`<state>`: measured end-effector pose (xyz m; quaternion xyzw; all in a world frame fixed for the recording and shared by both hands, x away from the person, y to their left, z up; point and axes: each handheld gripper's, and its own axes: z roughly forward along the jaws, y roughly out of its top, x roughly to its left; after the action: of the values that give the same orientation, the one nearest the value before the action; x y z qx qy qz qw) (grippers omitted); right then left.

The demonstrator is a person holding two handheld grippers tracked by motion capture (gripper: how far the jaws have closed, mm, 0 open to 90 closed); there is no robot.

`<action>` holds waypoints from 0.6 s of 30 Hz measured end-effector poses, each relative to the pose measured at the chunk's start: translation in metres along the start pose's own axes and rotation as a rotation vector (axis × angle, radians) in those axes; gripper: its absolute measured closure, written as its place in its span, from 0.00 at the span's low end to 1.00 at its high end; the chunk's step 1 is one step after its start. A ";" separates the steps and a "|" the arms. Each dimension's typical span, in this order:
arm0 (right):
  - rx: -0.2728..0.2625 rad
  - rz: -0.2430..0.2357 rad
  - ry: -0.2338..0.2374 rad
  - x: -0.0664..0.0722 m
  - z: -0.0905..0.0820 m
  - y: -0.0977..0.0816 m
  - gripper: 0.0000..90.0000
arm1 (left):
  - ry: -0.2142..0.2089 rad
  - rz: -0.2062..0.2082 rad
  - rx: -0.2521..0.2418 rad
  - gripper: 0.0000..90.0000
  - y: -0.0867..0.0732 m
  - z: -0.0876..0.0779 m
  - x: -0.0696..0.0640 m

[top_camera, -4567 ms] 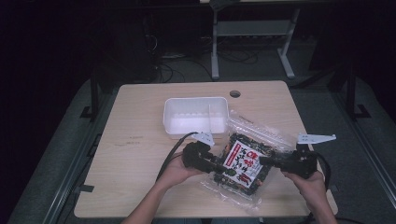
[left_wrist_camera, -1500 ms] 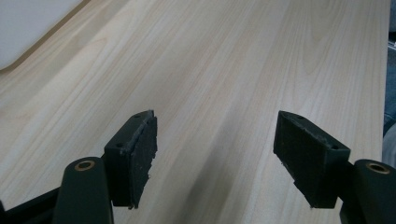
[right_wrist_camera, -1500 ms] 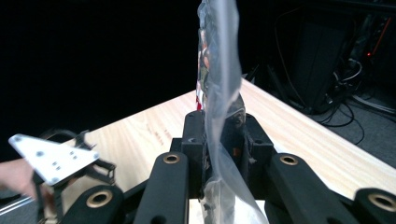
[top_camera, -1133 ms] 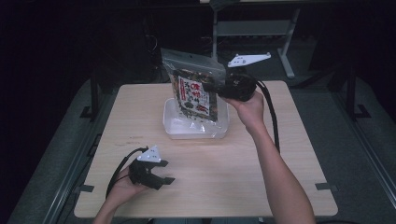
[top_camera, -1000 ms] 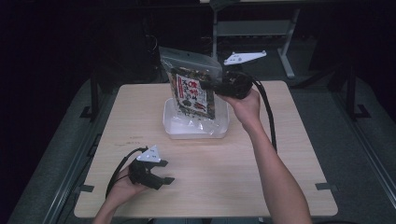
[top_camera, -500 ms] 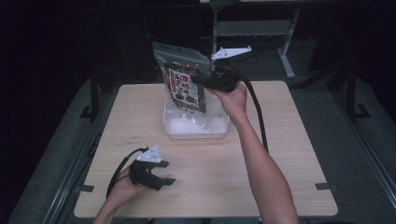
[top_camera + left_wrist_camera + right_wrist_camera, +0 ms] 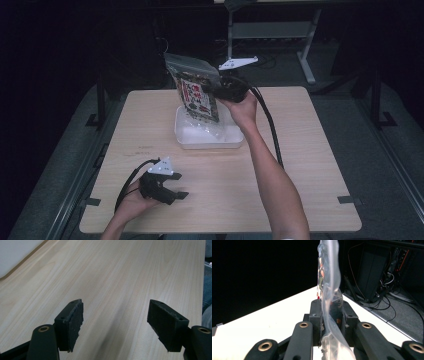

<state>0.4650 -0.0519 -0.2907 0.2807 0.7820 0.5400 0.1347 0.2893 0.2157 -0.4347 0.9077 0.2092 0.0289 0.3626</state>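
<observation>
A clear plastic bag with a red, white and black printed pack inside (image 7: 196,92) hangs upright above the white tray (image 7: 186,139). My right gripper (image 7: 207,89) is shut on the bag's right edge; in the right gripper view the bag (image 7: 329,293) stands pinched between the two black jaws of that gripper (image 7: 331,315). My left gripper (image 7: 179,186) rests near the table's front left, held by a hand. Its jaws stand wide apart over bare wood in the left gripper view (image 7: 115,322), with nothing between them.
The light wooden table (image 7: 310,150) has room at its right and front. A metal frame (image 7: 270,30) and cables stand on the dark floor behind it. The right gripper's cable (image 7: 267,120) trails along the forearm.
The right gripper has carried the bag leftward and a little lower, from the tray's right side to over its left part. The left gripper has stayed in place.
</observation>
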 end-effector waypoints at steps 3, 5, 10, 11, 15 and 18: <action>0.002 0.002 -0.004 -0.002 0.005 -0.006 0.83 | -0.004 0.001 0.000 0.31 0.000 0.001 -0.001; -0.002 0.004 -0.010 -0.003 0.007 -0.011 0.83 | -0.004 0.001 0.000 0.31 0.000 0.000 0.000; 0.004 0.018 -0.013 -0.002 0.015 -0.026 0.83 | -0.009 -0.006 -0.008 0.31 0.000 -0.001 0.000; 0.008 0.020 -0.017 -0.001 0.017 -0.030 0.83 | -0.009 -0.006 -0.009 0.31 0.000 -0.001 0.000; -0.013 0.044 -0.023 0.000 0.022 -0.041 0.83 | -0.009 -0.007 -0.008 0.31 0.000 -0.001 0.000; -0.024 0.050 -0.025 0.000 0.021 -0.045 0.83 | -0.009 -0.007 -0.010 0.31 0.000 -0.002 0.000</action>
<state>0.4628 -0.0474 -0.3401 0.3050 0.7665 0.5490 0.1343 0.2889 0.2171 -0.4337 0.9052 0.2106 0.0246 0.3682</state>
